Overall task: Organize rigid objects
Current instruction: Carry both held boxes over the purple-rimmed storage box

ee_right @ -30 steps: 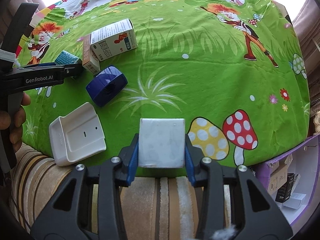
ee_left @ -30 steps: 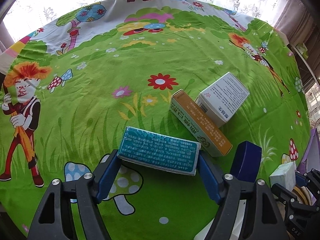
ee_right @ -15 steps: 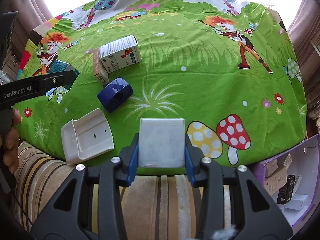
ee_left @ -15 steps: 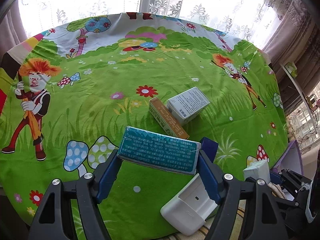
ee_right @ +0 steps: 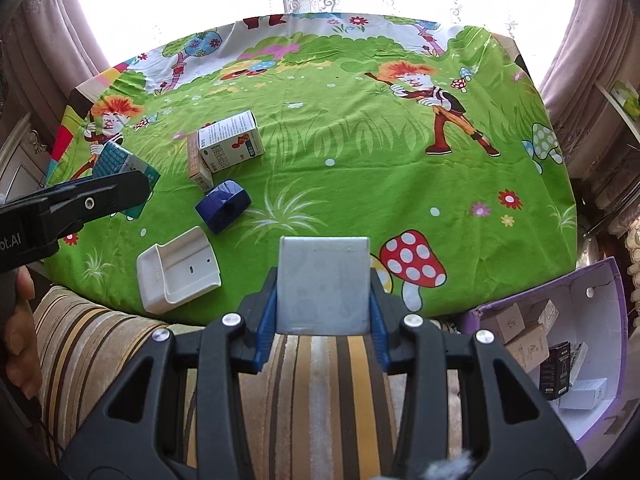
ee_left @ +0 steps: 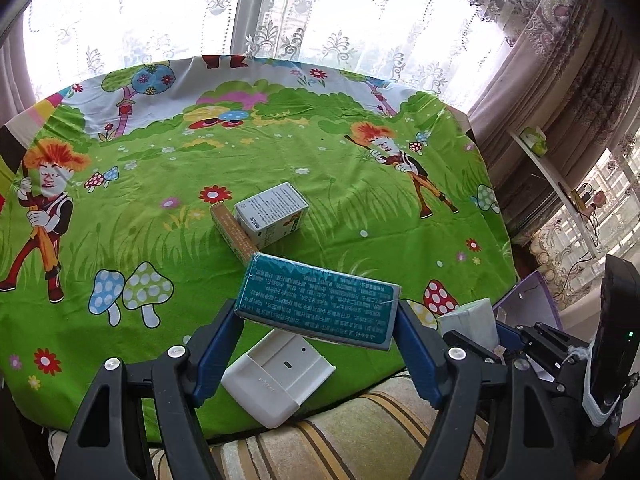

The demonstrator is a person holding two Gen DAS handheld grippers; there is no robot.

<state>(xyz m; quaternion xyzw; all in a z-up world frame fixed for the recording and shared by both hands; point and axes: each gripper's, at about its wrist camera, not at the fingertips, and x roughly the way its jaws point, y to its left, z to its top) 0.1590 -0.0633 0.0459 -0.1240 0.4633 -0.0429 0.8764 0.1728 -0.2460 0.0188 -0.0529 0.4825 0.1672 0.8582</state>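
Daylight streaming through lace-curtained window [ee_left: 280, 12], overexposing panes; surface [ee_left: 280, 152] showing bright, sharp; fisheye bending edges, corners vignetting dark; soft shadows falling beneath boxes.

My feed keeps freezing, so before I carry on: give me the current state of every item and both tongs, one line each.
Left tongs: shut on teal cardboard box, off the cloth.
Right tongs: shut on plain white box, off the cloth.
White plastic tray: lying open side up at the table edge.
Dark blue plastic holder: on its side.
White printed carton: lying against orange-topped carton.
Purple bin: open, holding small boxes.
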